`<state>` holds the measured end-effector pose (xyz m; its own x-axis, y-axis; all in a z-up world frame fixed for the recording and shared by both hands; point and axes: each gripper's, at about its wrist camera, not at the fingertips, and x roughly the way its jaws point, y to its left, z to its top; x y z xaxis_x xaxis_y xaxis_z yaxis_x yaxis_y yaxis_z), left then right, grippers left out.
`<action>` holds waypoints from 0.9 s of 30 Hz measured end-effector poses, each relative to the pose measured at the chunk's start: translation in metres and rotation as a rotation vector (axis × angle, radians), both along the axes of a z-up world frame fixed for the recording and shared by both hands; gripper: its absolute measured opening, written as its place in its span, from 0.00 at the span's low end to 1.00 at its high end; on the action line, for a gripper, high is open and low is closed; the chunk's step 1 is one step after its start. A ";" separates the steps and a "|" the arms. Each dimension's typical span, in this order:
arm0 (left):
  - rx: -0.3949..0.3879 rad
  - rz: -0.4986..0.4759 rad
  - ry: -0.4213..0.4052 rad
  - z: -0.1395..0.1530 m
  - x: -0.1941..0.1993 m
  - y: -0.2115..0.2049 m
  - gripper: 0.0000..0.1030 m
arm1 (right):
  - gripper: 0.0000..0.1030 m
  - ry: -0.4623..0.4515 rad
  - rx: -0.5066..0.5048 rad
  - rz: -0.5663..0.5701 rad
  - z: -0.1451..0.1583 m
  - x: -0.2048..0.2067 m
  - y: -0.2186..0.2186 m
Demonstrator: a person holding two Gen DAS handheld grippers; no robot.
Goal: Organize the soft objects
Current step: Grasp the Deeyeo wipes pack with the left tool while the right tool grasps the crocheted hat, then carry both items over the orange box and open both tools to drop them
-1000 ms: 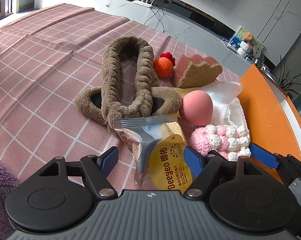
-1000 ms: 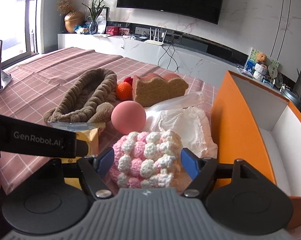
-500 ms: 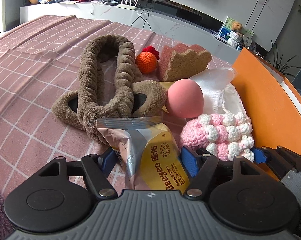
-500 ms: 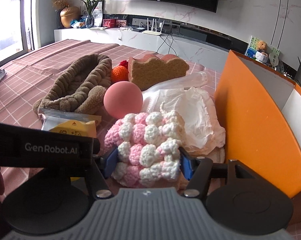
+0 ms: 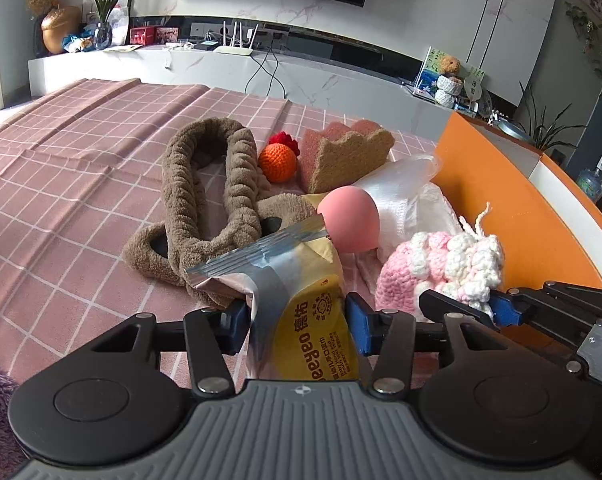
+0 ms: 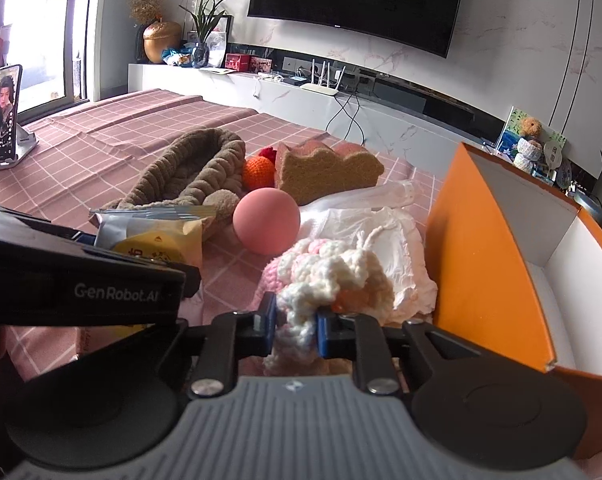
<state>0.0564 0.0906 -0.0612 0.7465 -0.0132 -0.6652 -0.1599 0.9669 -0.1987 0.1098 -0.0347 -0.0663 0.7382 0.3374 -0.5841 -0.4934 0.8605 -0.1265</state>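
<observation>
A: Nearest?
B: The left gripper (image 5: 297,326), jaws just closing, pinches the silver-yellow snack packet (image 5: 301,312).
A: The right gripper (image 6: 295,326)?
B: Clamped tight on the pink-white crochet piece (image 6: 329,276), lifted beside the orange box (image 6: 481,272).

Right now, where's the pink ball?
In the left wrist view the pink ball sits mid-table, just behind the snack packet, with the brown headband to its left and the white cloth to its right.
</observation>
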 end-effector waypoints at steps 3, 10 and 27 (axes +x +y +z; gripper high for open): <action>0.010 0.003 -0.028 0.011 -0.007 -0.002 0.54 | 0.15 -0.039 0.013 -0.007 0.012 -0.010 -0.006; 0.019 -0.022 -0.117 0.042 -0.020 -0.013 0.54 | 0.15 -0.137 0.057 -0.026 0.043 -0.037 -0.026; -0.071 -0.320 -0.266 0.133 0.032 -0.097 0.53 | 0.15 -0.183 0.089 -0.159 0.121 -0.017 -0.149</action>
<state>0.0887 -0.0061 0.0714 0.8429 -0.3108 -0.4393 0.2116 0.9420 -0.2604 0.0931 -0.1835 0.0549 0.8769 0.2531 -0.4086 -0.3270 0.9372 -0.1213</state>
